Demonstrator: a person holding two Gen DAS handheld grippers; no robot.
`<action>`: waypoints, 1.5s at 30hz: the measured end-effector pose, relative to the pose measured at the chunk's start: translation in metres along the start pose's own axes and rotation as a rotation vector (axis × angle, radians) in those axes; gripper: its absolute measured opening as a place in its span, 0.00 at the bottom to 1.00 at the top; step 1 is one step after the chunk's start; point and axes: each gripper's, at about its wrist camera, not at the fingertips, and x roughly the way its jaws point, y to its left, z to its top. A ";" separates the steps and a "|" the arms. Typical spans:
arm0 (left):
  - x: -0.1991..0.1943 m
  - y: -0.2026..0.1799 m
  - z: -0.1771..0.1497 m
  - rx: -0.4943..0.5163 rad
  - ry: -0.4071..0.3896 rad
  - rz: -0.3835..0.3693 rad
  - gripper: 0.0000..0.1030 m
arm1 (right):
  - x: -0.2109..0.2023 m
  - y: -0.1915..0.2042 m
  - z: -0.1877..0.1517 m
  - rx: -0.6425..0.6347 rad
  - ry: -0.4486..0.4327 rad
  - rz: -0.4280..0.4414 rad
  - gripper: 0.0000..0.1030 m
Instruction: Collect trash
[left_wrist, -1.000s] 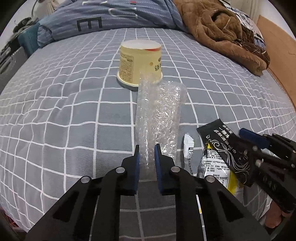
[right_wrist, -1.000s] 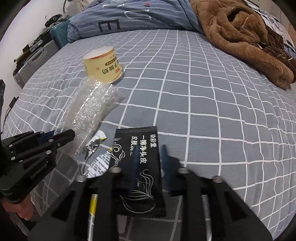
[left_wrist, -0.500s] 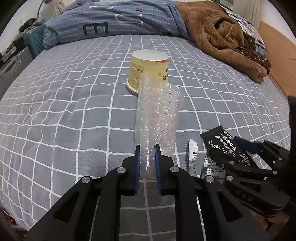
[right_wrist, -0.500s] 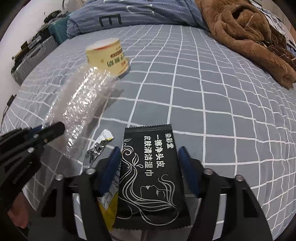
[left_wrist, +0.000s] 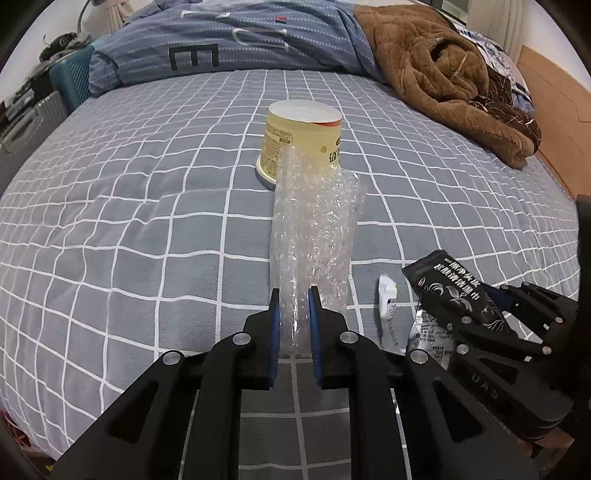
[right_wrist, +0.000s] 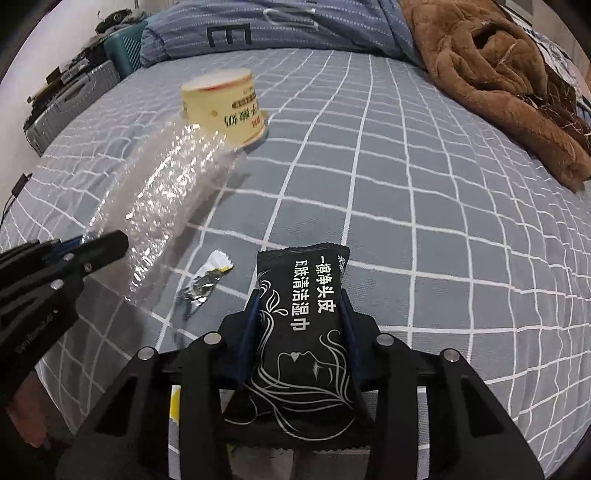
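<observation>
- Clear glossy bubble wrap (left_wrist: 314, 236), crinkled plastic.
- Black wet-wipe packet (right_wrist: 301, 332), smooth film, slight sheen.
- Yellow cup (left_wrist: 301, 142), probably matt paper.
- Checked bedsheet (left_wrist: 147, 206), matt woven cloth.
- Brown blanket (left_wrist: 443, 70), fuzzy fleece.

Grey checked bed (left_wrist: 147, 229) — wooden floor (left_wrist: 554, 110)

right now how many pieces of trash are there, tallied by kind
bubble wrap: 1
yellow paper cup: 1
black wet-wipe packet: 1
small torn foil wrapper: 1
yellow-and-silver wrapper: 1
total: 5
</observation>
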 end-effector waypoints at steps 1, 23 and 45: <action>0.000 0.000 0.000 -0.001 -0.001 0.000 0.13 | -0.002 0.000 0.000 0.003 -0.007 0.000 0.37; -0.037 -0.001 -0.011 -0.006 -0.051 -0.002 0.13 | -0.061 -0.008 0.000 0.041 -0.164 -0.017 0.38; -0.112 -0.007 -0.066 -0.015 -0.118 -0.036 0.13 | -0.138 -0.006 -0.051 0.068 -0.219 -0.018 0.38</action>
